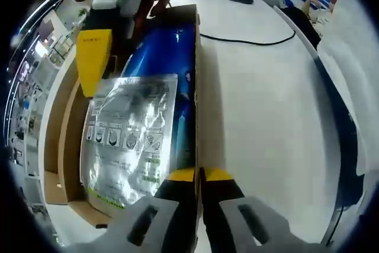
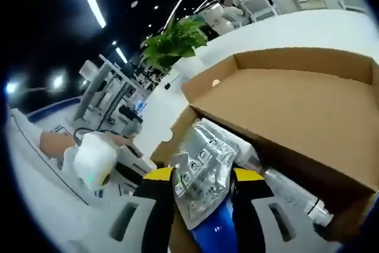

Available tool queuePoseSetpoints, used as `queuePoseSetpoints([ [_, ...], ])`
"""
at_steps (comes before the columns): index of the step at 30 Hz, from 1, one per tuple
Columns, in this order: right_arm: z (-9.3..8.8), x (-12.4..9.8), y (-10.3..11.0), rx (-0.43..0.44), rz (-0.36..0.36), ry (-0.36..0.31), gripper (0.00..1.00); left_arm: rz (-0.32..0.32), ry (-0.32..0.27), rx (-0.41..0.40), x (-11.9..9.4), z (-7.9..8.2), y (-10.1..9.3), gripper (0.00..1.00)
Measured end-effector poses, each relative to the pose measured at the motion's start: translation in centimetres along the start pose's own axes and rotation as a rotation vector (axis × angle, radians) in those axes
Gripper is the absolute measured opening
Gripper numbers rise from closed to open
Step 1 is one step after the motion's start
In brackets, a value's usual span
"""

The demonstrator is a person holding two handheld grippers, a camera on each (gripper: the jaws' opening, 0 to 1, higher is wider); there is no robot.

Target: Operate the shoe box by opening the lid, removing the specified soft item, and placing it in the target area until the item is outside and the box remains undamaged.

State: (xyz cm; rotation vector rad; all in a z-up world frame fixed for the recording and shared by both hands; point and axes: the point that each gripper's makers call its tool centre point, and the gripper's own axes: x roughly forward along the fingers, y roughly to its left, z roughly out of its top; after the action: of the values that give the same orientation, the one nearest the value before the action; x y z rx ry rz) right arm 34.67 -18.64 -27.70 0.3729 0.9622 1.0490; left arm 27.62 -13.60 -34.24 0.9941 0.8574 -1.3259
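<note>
Both jaws clamped: left gripper [image 1: 199, 175] on shoe box [image 1: 193, 87] wall, right gripper [image 2: 202, 177] apparently on foil pouch [image 2: 204, 170]; white table [image 1: 260, 117].

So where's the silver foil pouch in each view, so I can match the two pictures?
Left gripper view: the silver foil pouch lies left of centre, inside the open shoe box.
Right gripper view: the same pouch sits low at centre, between the right gripper's jaws.
Shared landmark: the brown cardboard box.

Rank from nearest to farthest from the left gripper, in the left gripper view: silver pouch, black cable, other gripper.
1. Silver pouch, in the box just left of the left gripper.
2. Other gripper, upper left at the pouch's far end.
3. Black cable, across the white table beyond.
</note>
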Motion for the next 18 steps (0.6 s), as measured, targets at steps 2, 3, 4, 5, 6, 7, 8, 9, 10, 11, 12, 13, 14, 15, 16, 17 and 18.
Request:
queuePoseSetpoints([
  [2,-0.6,0.4,-0.1,0.012,0.004,0.006,0.32,0.000,-0.001,0.000,0.0,0.0,0.0,0.01],
  [3,-0.7,0.5,-0.1,0.017,0.009,0.006,0.32,-0.001,-0.001,-0.001,0.0,0.0,0.0,0.01],
  [4,-0.5,0.5,0.0,0.027,0.012,-0.021,0.31,0.000,-0.001,-0.001,0.0,0.0,0.0,0.01],
  [5,-0.5,0.4,0.1,0.033,0.013,-0.024,0.31,0.000,-0.002,0.000,0.0,0.0,0.0,0.01],
  [6,-0.5,0.4,0.3,0.039,0.016,-0.027,0.32,0.001,-0.002,0.000,0.0,0.0,-0.1,0.01],
  [7,-0.6,0.3,0.3,0.038,0.018,-0.030,0.31,0.001,-0.002,0.000,0.0,0.0,-0.1,0.01],
  [8,-0.6,0.3,0.4,0.037,0.018,-0.031,0.31,0.001,-0.001,0.000,0.0,0.0,-0.1,0.01],
  [9,-0.6,0.3,0.4,0.038,0.019,-0.032,0.31,0.000,-0.001,-0.001,0.0,0.0,-0.1,0.01],
  [10,-0.6,0.2,0.5,0.047,0.021,-0.030,0.30,0.000,-0.002,-0.001,0.0,0.0,-0.1,0.01],
  [11,-0.5,0.0,0.8,0.043,0.022,-0.028,0.30,-0.001,-0.002,-0.001,0.0,0.0,0.0,0.01],
  [12,-0.3,-0.2,0.8,0.021,0.023,-0.028,0.29,0.000,-0.002,-0.001,0.0,0.0,-0.1,0.01],
  [13,-0.1,-0.4,1.1,0.003,0.028,-0.031,0.29,0.000,-0.002,0.000,0.0,0.0,0.0,0.01],
  [14,0.0,-0.5,1.3,0.004,0.033,-0.032,0.29,0.001,-0.002,0.000,0.0,0.0,-0.1,0.01],
  [15,0.1,-0.5,1.3,0.005,0.036,-0.034,0.29,0.001,-0.002,0.000,0.0,0.0,0.0,0.01],
  [16,0.3,-0.6,1.5,0.005,0.049,-0.043,0.29,0.000,-0.002,-0.001,-0.1,0.0,0.0,0.01],
  [17,0.5,-0.6,1.7,0.010,0.059,-0.051,0.28,-0.001,-0.001,-0.001,-0.1,0.0,0.0,0.01],
  [18,0.7,-0.6,1.9,0.015,0.068,-0.058,0.28,-0.001,0.000,-0.001,-0.1,0.0,0.0,0.01],
])
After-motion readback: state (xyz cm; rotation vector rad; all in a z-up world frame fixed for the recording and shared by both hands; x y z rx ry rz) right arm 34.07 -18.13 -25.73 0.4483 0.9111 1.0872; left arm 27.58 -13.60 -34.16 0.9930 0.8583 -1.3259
